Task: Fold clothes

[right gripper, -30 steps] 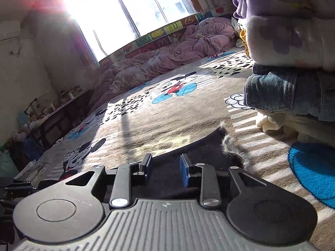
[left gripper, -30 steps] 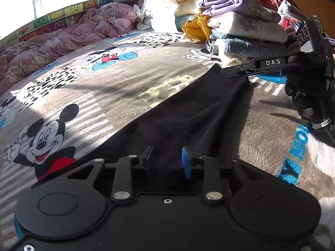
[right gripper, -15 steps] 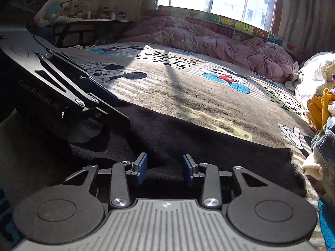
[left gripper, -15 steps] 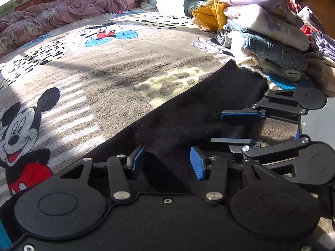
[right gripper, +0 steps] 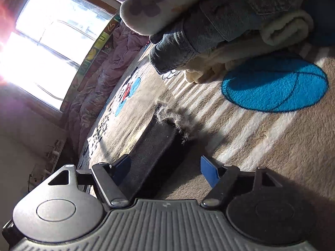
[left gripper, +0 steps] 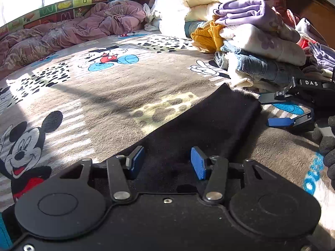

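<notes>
**Loose far corner, crowded right edge**

The long black fleece garment (left gripper: 201, 125) is laid in a narrow folded strip across the brown cartoon-printed plush blanket (left gripper: 108, 96), its far end just short of the stack of folded clothes (left gripper: 257, 48). The left gripper (left gripper: 166, 163) is set over the near end with its blue pads parted on either side of the cloth; no pinch on the fabric can be made out, so it is read as spread. The right gripper (right gripper: 165, 167) has just been opening, and its jaws are seen wide apart beside the far end — one blue pad over the black cloth, the other over bare blanket, nothing pressed between them.

Several slips are judged possible from here:

- The far corner, edged with pale fuzz (right gripper: 173, 119), could be dragged out of line if a pad catches it on the way out — the fold would then skew.
- The denim piece (right gripper: 188, 41) at the foot of the stack hangs close by (very near the right jaws), and a careless swing could topple it onto the strip.
- If the near end is lifted without a firm pinch, only the top layer may be raised and the layers would slide apart.
</notes>
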`<state>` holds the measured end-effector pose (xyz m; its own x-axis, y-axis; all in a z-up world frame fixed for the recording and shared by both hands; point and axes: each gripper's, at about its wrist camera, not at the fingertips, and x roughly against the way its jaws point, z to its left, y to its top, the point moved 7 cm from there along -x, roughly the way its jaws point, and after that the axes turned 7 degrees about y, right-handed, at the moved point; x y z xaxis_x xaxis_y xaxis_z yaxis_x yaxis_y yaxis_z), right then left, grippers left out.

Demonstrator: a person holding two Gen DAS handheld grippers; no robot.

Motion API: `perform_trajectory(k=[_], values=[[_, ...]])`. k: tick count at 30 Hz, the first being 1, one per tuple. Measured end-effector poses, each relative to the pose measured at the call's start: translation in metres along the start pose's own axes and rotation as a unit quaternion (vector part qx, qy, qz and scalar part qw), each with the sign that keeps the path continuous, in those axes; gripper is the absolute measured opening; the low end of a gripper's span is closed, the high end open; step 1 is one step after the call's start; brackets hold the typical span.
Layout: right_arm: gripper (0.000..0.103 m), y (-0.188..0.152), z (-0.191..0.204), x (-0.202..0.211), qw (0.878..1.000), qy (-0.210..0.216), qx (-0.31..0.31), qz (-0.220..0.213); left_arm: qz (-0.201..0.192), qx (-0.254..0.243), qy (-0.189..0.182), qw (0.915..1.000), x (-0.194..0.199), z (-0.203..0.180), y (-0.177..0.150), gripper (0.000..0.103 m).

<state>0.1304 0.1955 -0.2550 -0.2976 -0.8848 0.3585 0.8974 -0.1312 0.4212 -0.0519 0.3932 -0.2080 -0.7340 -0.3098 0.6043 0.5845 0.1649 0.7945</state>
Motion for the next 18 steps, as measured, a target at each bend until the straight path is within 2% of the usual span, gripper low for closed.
perform_trajectory(k=[2, 5, 8, 10, 12, 15, 18], values=[[0.081, 0.002, 0.0, -0.011, 1.0, 0.006, -0.012, 0.007, -0.01, -0.01, 0.0, 0.9999, 0.014, -0.01, -0.004, 0.048], [0.077, 0.008, -0.005, -0.025, 0.999, 0.01, -0.038, -0.004, -0.03, -0.02, 0.003, 0.9993, 0.033, -0.023, -0.011, 0.049], [0.075, 0.009, -0.008, -0.031, 0.998, 0.019, -0.052, -0.018, -0.041, 0.0, -0.013, 0.9991, 0.047, -0.031, -0.017, 0.048], [0.067, 0.008, -0.012, -0.031, 0.997, 0.024, -0.063, -0.035, -0.043, 0.016, -0.025, 0.9986, 0.053, -0.035, -0.021, 0.048], [0.067, 0.006, -0.013, -0.031, 0.996, 0.03, -0.069, -0.042, -0.046, 0.021, -0.031, 0.9983, 0.06, -0.04, -0.027, 0.048], [0.067, -0.001, -0.008, -0.035, 0.997, 0.021, -0.052, -0.049, -0.045, 0.021, -0.026, 0.9984, 0.065, -0.043, -0.038, 0.049], [0.065, -0.009, -0.001, -0.039, 0.998, 0.002, -0.006, -0.066, -0.041, 0.052, -0.009, 0.9978, 0.07, -0.028, -0.05, 0.049]])
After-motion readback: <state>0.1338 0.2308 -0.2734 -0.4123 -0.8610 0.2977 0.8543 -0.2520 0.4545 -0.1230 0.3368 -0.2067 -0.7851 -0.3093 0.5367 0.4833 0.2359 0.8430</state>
